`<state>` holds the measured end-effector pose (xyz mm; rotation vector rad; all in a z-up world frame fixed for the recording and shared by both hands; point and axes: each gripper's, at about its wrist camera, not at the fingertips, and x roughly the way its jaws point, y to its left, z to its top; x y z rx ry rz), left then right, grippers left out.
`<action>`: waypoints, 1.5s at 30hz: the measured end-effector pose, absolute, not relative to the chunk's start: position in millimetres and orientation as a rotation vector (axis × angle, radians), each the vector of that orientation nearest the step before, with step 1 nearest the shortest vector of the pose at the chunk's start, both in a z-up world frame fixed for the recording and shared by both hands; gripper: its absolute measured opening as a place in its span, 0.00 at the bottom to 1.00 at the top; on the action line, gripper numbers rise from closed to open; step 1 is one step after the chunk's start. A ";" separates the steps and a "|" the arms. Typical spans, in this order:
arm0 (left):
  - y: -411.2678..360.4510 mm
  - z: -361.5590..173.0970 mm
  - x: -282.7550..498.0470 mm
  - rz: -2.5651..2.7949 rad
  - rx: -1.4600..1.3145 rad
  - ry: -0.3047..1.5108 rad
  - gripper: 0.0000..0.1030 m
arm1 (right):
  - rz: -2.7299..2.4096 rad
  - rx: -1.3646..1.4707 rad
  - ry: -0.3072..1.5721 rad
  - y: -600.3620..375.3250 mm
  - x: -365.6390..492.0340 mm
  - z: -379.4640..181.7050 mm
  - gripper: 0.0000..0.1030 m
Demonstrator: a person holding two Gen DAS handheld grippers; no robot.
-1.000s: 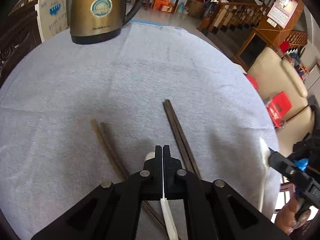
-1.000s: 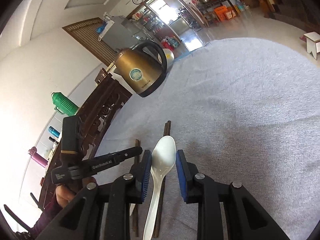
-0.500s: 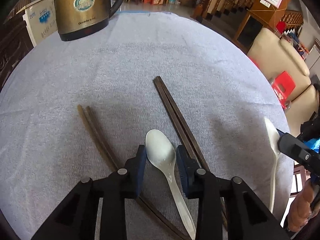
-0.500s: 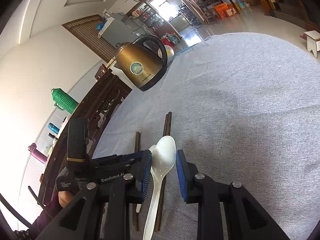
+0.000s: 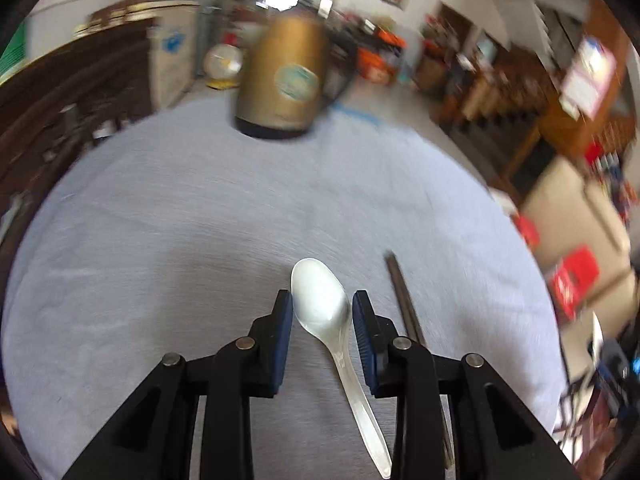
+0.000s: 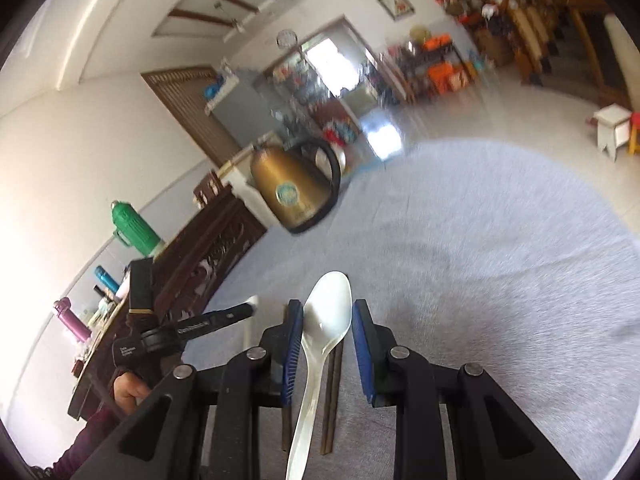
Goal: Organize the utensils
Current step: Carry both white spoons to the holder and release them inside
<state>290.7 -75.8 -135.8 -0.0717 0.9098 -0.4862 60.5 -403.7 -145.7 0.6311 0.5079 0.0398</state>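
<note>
the round table (image 5: 200, 220) under its grey-blue cloth fills both views, with a gold kettle (image 5: 286, 80) standing at its far edge. the left gripper (image 5: 322, 316) has its jaws spread, a white spoon (image 5: 320, 304) lying on the cloth between them — released, not pinched. a pair of dark chopsticks (image 5: 402, 300) lies just right of it. the right gripper (image 6: 326, 328) is also spread; a second white spoon (image 6: 328, 312) sits between its pads, whether gripped i cannot tell.

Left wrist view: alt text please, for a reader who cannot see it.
A white spoon sits between the left gripper's parted blue-padded fingers over a grey tablecloth. Dark chopsticks lie to its right; a blurred gold kettle stands at the far edge.
</note>
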 end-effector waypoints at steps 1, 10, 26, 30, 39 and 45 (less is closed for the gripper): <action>-65.4 -133.4 289.4 -0.465 -0.097 0.897 0.31 | 0.032 0.630 0.484 -400.8 52.0 -139.9 0.26; 52.0 -104.3 226.9 -0.290 -0.231 0.770 0.31 | -0.003 0.535 0.268 -351.0 -14.3 -90.0 0.26; 27.2 -30.0 73.8 -0.492 -0.204 0.397 0.31 | -0.071 0.245 0.149 -224.2 -28.1 -93.3 0.26; -4.0 -37.9 65.8 -0.507 -0.148 0.321 0.31 | -0.105 0.189 0.143 -215.3 -34.0 -108.0 0.26; -47.6 -77.1 73.8 -0.513 -0.049 0.326 0.31 | -0.141 0.173 0.127 -221.4 -38.7 -129.0 0.26; -55.0 -92.3 61.1 -0.516 0.020 0.338 0.31 | -0.131 0.174 0.143 -224.7 -39.2 -135.8 0.27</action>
